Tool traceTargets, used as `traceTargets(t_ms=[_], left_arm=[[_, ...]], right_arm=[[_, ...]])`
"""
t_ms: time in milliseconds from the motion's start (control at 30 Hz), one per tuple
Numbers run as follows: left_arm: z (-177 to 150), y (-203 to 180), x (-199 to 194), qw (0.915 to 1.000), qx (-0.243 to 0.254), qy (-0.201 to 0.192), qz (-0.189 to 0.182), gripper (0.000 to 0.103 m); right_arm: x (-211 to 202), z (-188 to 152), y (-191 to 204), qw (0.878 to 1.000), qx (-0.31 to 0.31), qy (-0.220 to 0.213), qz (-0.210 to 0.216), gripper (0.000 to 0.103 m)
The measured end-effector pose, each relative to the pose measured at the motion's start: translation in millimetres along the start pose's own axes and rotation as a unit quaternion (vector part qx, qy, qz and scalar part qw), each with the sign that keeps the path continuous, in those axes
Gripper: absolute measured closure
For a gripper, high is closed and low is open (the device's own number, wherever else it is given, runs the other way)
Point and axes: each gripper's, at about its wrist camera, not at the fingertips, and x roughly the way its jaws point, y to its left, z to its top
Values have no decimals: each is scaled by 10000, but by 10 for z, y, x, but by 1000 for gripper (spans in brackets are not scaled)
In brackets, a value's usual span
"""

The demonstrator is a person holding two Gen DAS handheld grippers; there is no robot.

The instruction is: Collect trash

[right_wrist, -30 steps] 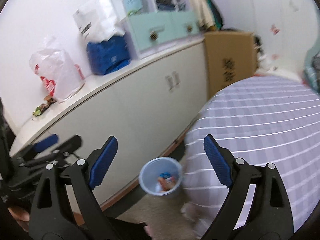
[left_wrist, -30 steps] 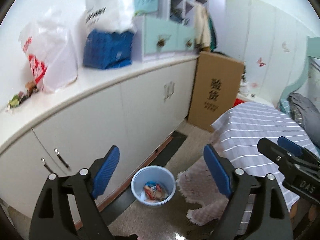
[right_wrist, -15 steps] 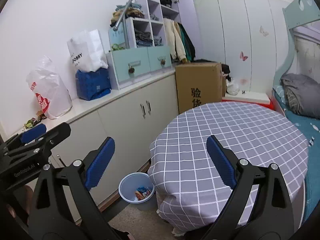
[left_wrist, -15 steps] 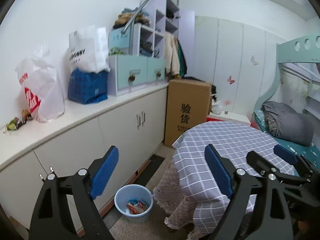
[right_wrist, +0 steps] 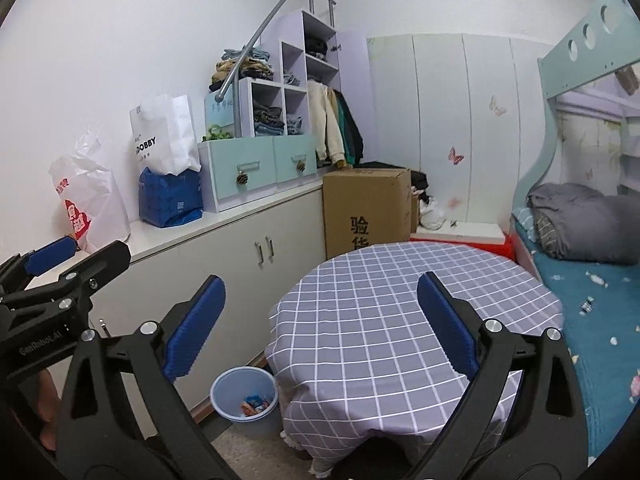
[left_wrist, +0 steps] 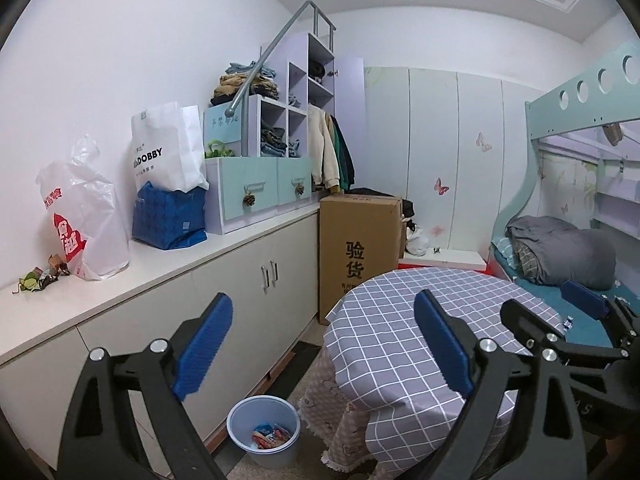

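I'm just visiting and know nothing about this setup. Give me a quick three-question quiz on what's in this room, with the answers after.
1. True or false: the round light-blue plastic bin on the floor already holds wrappers.
2. What lies beside the white plastic bag with red print on the long white countertop?
   A. small crumpled scraps
   B. a glass bottle
   C. a folded towel
3. Is anything between the blue pads of the left tool or the right tool?

Key
1. True.
2. A.
3. No: both tools are opening with nothing between the pads.
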Motion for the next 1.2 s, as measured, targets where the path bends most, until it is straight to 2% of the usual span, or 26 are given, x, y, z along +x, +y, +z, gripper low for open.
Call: traceTargets(t_ms=[200,567,1200], left_arm=[[-18,-48,17,10000,4,-20,20,13],[-29,-93,-3,9997,-13,-94,-224,13],[-72,-188,17,9997,67,-79,-214,13]], right_arm=[[-104,-11,25,9997,-159,-120,-109,8],[-156,-40,-48,9997,-132,-114,-189,8],[-207,-70,-90,9998,-93,-81,-156,8]])
